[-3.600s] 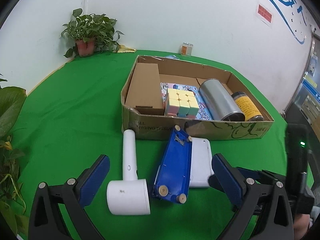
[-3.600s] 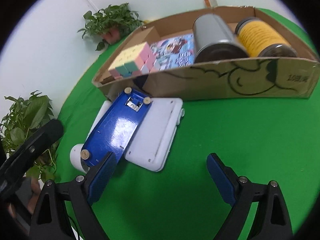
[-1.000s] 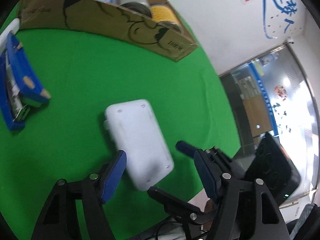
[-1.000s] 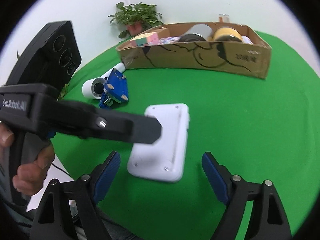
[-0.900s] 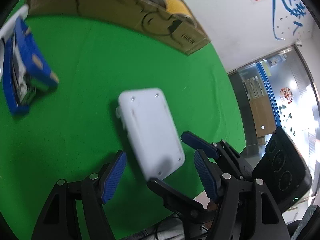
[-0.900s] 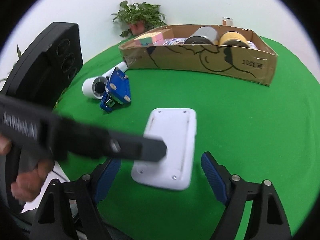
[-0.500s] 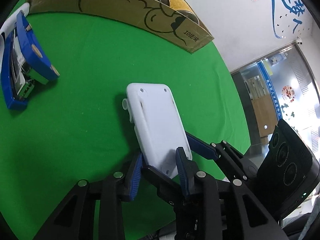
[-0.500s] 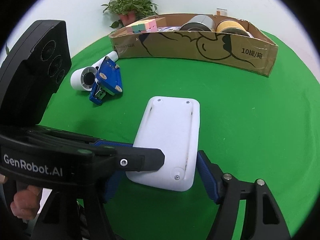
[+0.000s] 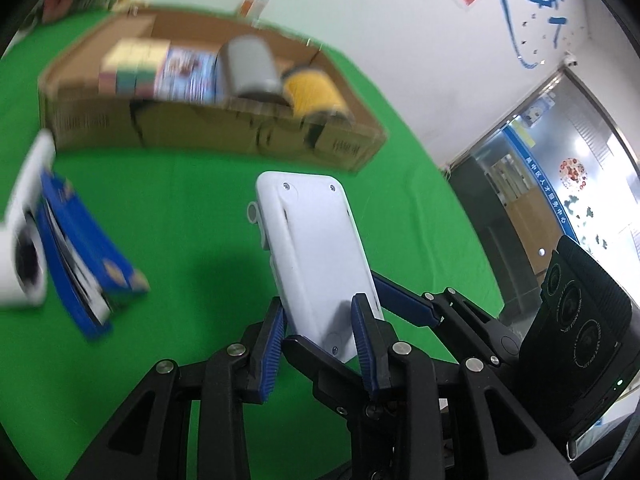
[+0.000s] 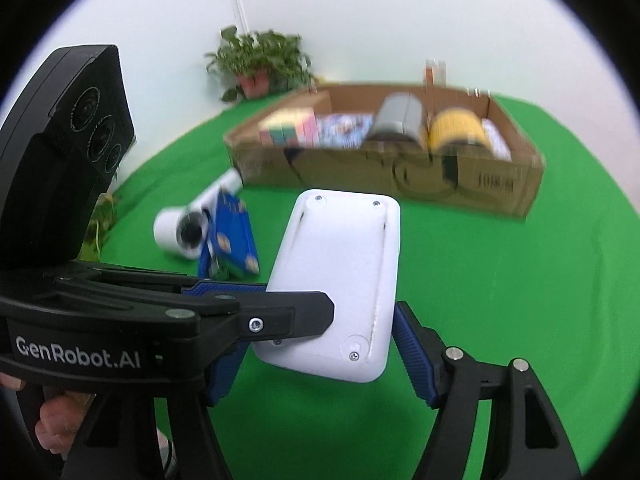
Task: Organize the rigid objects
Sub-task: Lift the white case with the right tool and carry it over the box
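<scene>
Four items are already lying in the cardboard box (image 10: 404,184): a pastel puzzle cube (image 10: 286,126), a printed packet (image 10: 344,130), a grey can (image 10: 396,122) and a yellow-labelled can (image 10: 456,128). Three are being left outside it: a white hair dryer (image 10: 188,222) and a blue stapler (image 10: 232,240), resting together on the green counter (image 10: 520,300), and a white plastic device (image 10: 340,280), which is being held clear of the counter. Its near end is being clamped by both tools at once: the left gripper (image 9: 318,340), with jaws narrowed across the device's thickness, and the right gripper (image 10: 320,354), with jaws set wider across its breadth. Both grippers are being pointed downward and toward the box, so the work is judged a little over half done.
</scene>
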A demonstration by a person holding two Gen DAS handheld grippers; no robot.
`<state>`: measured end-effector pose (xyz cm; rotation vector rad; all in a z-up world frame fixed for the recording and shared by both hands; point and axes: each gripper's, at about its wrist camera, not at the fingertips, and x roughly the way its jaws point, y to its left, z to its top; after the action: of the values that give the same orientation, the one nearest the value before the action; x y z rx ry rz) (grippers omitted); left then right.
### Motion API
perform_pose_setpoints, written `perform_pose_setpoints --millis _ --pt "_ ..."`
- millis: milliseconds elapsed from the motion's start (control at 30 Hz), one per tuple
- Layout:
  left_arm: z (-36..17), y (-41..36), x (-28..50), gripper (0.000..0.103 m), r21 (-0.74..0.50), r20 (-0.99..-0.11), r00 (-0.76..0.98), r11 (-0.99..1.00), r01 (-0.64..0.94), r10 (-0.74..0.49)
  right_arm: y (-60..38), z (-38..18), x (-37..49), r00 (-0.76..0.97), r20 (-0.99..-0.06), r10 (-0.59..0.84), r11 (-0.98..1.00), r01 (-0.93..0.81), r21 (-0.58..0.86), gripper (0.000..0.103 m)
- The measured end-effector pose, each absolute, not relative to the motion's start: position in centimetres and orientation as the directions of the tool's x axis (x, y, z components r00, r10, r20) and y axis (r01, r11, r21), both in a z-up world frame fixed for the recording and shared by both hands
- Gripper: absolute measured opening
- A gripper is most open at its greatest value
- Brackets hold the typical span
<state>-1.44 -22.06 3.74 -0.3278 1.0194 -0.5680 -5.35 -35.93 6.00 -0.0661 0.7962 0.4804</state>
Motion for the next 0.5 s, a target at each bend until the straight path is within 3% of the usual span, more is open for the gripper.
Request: perform_pose_setpoints --millis 500 --pt "13.5 -16.2 4.6 0.03 -0.439 -0.644 0.539 0.839 0.321 -0.543 -30.9 13.6 1.3 0.687 -0.586 0.429 0.876 -0.474 0.084 0.069"
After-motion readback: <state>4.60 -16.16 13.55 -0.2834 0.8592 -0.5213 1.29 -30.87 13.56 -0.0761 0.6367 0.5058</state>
